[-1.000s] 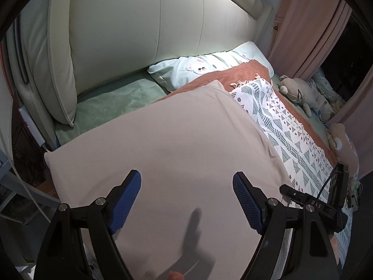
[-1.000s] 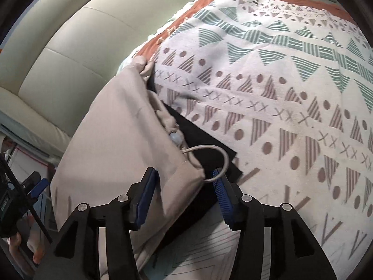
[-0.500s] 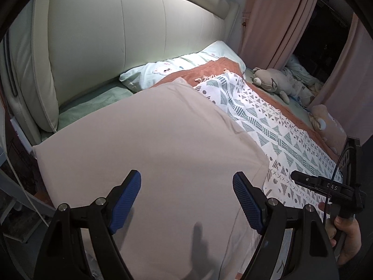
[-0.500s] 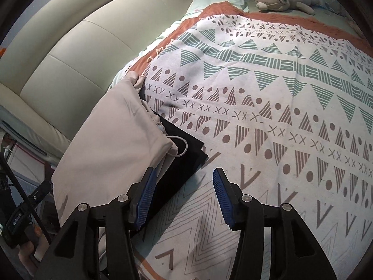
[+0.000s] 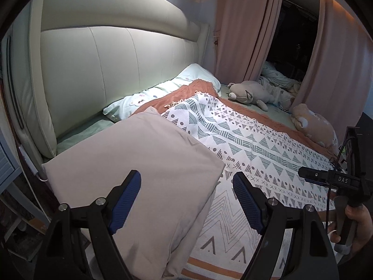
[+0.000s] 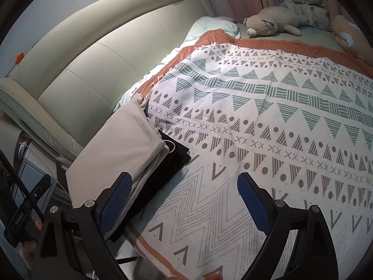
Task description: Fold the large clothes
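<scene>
Left gripper [image 5: 186, 197] at bottom centre of the left view, fingers spread wide, nothing between them, hovering over the edge of the folded beige garment [image 5: 130, 163]. Right gripper [image 6: 184, 200] at bottom centre of the right view, also spread wide and empty, above the patterned blanket [image 6: 268, 128].

Folded beige garment fills lower left of the left view, a flat rectangle at the bed's edge. In the right view it sits at left centre [image 6: 123, 144], stacked on a folded black garment [image 6: 167, 163] whose edge sticks out toward the blanket. A white drawstring [image 6: 171, 144] loops from the beige piece onto the black one.

Right side of the left view: a hand [image 5: 354, 224] holds the other gripper's handle.

Blanket with triangles, dots and crosses covers mid-frame, over a rust-coloured blanket [image 5: 184, 91]. Behind: light pillow [image 5: 163, 91], cream padded headboard [image 5: 116, 70] at upper left. Far upper right: grey plush toy [image 5: 249, 92], tan plush toy [image 5: 312, 123], pink curtains [image 5: 244, 23].
</scene>
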### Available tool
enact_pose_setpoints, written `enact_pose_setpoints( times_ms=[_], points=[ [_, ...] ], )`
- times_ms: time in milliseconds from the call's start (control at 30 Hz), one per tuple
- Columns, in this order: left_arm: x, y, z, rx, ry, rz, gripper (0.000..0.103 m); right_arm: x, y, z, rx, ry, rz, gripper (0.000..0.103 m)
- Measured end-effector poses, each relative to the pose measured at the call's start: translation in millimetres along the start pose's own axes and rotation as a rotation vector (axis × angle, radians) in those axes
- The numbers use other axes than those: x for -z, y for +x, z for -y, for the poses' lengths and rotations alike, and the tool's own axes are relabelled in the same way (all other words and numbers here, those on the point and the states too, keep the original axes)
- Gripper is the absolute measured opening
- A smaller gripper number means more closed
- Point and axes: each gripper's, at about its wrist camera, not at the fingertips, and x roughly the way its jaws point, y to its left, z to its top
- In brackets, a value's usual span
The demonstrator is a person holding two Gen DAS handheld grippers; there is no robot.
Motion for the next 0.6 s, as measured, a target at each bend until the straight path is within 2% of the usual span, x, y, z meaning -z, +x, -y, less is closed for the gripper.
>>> enact_pose_setpoints(
  times_ms=[67, 300, 333, 433, 600],
  points=[
    [1.8, -10.3, 7.2, -0.007, 0.009, 0.009, 0.082, 5.2, -13.5, 1.1, -0.003, -0.004, 0.008, 0.103],
    [13.0, -47.6, 42.2, -0.025, 0.056, 0.059, 0.082, 23.5, -67.6, 9.2, 0.025, -0.043, 0.068, 0.103],
    [15.3, -55.7, 47.9, -0.035, 0.059, 0.089, 0.083, 26.8, -76.1, 12.1, 0.030, -0.049, 0.076, 0.103],
    [22.2, -76.0, 63.4, -0.042, 0.055, 0.131, 0.101, 37.4, -95.9, 17.4, 0.046, -0.062, 0.090, 0.103],
    [36.2, -98.6, 98.1, -0.048, 0.092, 0.149, 0.102, 54.8, -131.4, 30.7, 0.057, -0.085, 0.110, 0.103]
  ],
)
